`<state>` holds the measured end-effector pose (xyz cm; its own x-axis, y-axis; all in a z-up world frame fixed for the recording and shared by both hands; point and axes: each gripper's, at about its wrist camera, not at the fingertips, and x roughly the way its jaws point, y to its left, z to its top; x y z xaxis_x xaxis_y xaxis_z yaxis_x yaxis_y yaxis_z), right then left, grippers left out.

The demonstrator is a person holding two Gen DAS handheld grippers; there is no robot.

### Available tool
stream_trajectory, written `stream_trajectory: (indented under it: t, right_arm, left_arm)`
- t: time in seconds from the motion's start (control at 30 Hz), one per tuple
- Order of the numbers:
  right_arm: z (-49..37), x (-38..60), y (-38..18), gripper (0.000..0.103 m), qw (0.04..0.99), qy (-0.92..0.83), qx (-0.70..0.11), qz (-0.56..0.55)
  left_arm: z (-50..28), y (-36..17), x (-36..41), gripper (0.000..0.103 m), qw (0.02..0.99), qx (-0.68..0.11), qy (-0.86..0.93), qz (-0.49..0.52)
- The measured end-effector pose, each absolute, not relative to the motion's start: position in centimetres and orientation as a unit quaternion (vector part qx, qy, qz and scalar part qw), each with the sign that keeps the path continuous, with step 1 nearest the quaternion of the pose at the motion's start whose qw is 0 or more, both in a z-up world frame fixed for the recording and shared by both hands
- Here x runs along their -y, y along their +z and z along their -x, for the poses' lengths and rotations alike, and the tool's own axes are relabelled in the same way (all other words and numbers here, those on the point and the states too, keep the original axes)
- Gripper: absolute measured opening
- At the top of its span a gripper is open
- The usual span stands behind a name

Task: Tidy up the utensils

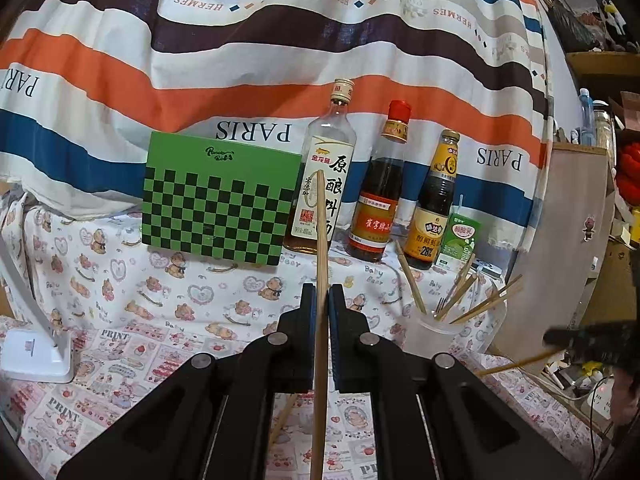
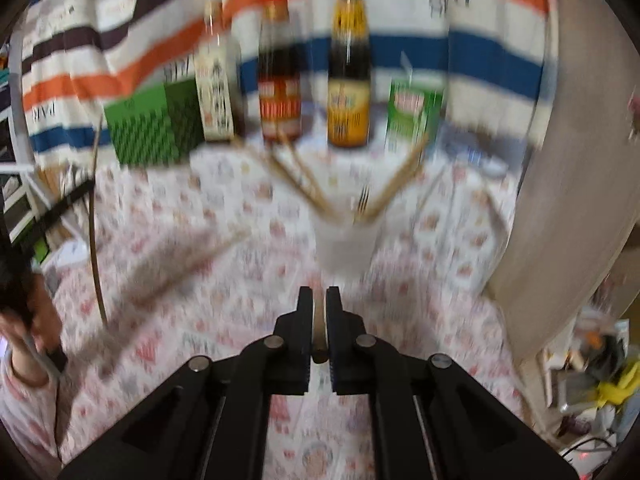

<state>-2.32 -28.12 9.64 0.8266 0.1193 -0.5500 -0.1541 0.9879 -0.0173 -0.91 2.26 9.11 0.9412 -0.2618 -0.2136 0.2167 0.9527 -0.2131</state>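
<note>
My left gripper (image 1: 322,292) is shut on a wooden chopstick (image 1: 321,240) that stands nearly upright between the pads, above the table. A clear cup (image 1: 434,334) to its right holds several chopsticks (image 1: 460,296) and a fork. My right gripper (image 2: 319,296) is shut on a chopstick (image 2: 319,344) seen end-on; it is in front of the cup (image 2: 346,248), and the view is blurred. The right gripper also shows at the right edge of the left wrist view (image 1: 560,338), with its chopstick pointing left. Another chopstick (image 1: 282,420) lies on the cloth under the left gripper.
A green checkered box (image 1: 218,200), three sauce bottles (image 1: 378,200) and a green drink carton (image 1: 458,244) line the back of the table. A white lamp base (image 1: 38,354) stands at the left. A beige cabinet (image 2: 568,160) is at the right.
</note>
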Motion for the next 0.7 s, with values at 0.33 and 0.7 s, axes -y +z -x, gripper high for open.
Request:
stream_trajectory:
  t: [0.33, 0.7]
  right_arm:
    - [0.6, 27.0, 14.0, 0.006, 0.975, 0.052, -0.217, 0.013]
    - [0.1, 26.8, 17.8, 0.005, 0.987, 0.036, -0.156, 0.022]
  left_arm:
    - [0.3, 8.5, -2.4, 0.005, 0.98, -0.13, -0.113, 0.098]
    - [0.0, 8.4, -2.9, 0.005, 0.978, -0.135, -0.114, 0.11]
